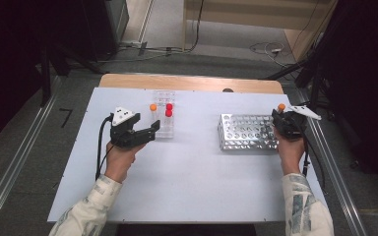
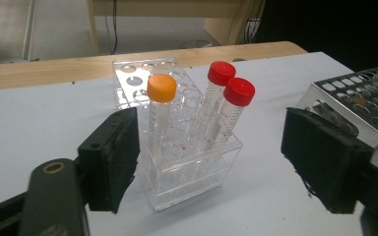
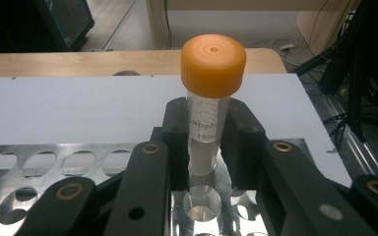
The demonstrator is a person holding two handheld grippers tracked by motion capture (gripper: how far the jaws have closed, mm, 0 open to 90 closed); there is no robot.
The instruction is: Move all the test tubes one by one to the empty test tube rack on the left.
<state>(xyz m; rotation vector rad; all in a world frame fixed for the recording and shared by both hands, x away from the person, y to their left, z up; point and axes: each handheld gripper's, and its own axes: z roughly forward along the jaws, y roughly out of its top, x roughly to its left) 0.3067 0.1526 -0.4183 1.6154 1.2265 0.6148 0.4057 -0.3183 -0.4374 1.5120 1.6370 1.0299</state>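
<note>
1. My right gripper (image 3: 204, 147) is clamped on an orange-capped tube (image 3: 211, 88), held upright directly over a hole at the near right end of the metal rack (image 1: 246, 132). The tube's bottom sits at the hole; I can't tell if it's seated yet.
2. My left gripper (image 2: 216, 162) has its jaws wide apart and holds nothing. It sits low at the table with the clear rack (image 2: 192, 167) between the jaws, left pad close to the rack wall, right pad well clear.
3. Still ahead of the left jaws in the clear rack: one orange-capped tube (image 2: 161, 105) and two red-capped tubes (image 2: 229, 101).
4. My read: first of four tubes in transfer, three left; the other metal rack holes in view look empty.
5. Writing: the held tube reads "Labs…" and "15m…", rest cut off by the pads. The clear-rack tubes carry graduation marks, too small to read.
</note>
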